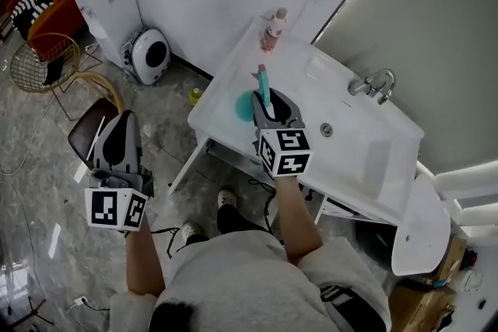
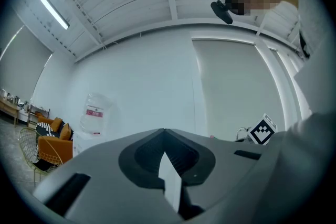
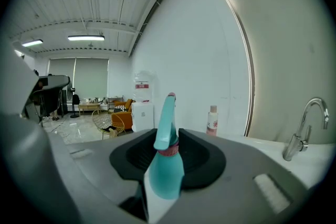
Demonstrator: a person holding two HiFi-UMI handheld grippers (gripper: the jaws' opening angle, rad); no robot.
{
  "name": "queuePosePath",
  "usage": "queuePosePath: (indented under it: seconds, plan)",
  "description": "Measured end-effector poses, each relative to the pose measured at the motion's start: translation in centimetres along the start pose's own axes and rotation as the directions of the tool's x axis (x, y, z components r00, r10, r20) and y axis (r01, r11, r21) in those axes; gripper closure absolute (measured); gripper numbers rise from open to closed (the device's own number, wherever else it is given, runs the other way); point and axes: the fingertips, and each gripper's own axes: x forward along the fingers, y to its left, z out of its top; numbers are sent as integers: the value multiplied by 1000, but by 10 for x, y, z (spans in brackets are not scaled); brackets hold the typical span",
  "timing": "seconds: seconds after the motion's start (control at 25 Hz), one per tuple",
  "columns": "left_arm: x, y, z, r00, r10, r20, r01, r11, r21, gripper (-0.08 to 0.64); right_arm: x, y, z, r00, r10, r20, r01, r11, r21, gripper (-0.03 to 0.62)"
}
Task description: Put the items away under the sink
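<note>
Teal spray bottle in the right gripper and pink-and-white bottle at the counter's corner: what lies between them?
Only bare white counter, seen in the head view, separates the teal spray bottle from the pink-and-white bottle.

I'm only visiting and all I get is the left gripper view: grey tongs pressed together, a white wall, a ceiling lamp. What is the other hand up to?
Observer: The right tongs grip a teal bottle, with its thin neck pointing up.
Operator: Where is that happening?
Observer: Over a white sink counter, near its left end as the head view shows it.
Operator: Is anything else on that counter?
Observer: One small pink-labelled bottle stands upright at the far corner.
</note>
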Motion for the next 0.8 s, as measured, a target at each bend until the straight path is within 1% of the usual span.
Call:
queuePosePath:
  seconds: [0.2,0.36,0.8]
  plan:
    - [-22,3,9,998,-57,12,57,998,-9,561,-33,24,3,999,-45,17,45,999,4,459]
    - [-43,2,11,995,-101,14,101,995,-15,561,-60,44,-3,997,-77,28,77,997,11,459]
    - [-90,-8,15,976,-216,13,216,976,-17,561,-126,88,-26,988,-153,36,152,988,28,459]
